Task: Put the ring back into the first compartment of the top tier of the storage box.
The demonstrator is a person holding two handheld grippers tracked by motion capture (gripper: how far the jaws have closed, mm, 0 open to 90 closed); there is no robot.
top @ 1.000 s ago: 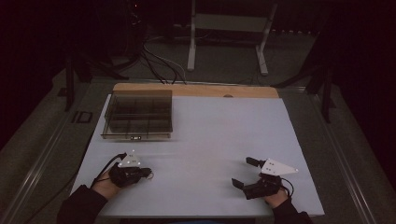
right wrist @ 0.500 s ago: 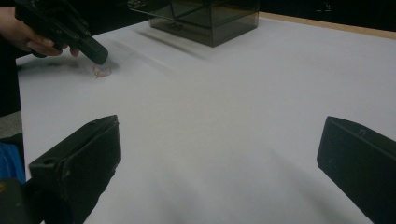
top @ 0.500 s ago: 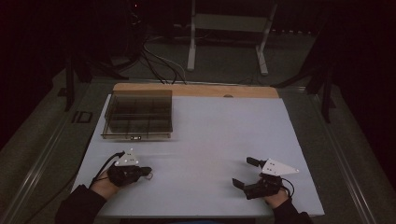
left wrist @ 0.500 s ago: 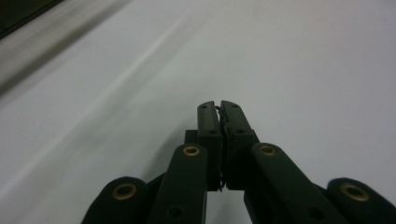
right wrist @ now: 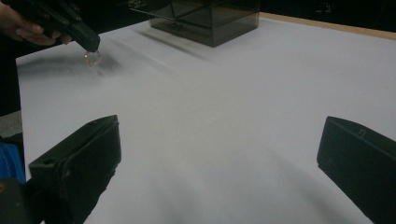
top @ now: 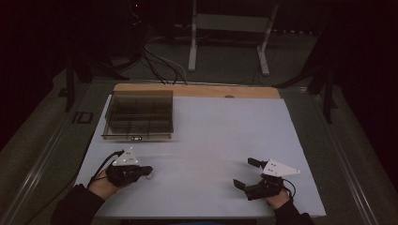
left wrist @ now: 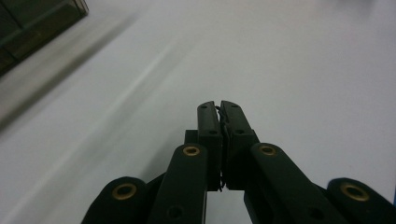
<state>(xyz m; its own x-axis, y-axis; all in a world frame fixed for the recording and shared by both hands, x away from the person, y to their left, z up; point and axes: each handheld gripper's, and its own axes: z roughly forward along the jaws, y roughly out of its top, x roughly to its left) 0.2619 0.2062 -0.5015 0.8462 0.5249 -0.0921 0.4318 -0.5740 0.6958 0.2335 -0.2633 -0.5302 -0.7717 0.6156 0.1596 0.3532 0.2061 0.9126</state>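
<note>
Resting low on the table (top: 211, 136), left gripper (top: 149, 169) closed, right gripper (top: 248, 172) spread.

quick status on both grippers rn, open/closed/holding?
Left gripper: jaws closed together; something thin and dark may sit between them, too small to tell what.
Right gripper: jaws wide open, holding nothing, low over the white table.

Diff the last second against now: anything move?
Barely. The left gripper has crept slightly toward the person and to the right, jaws shut; whether they pinch the small clear object at their tips is unclear. The right gripper stays open in place. The compartment box has not moved.
</note>
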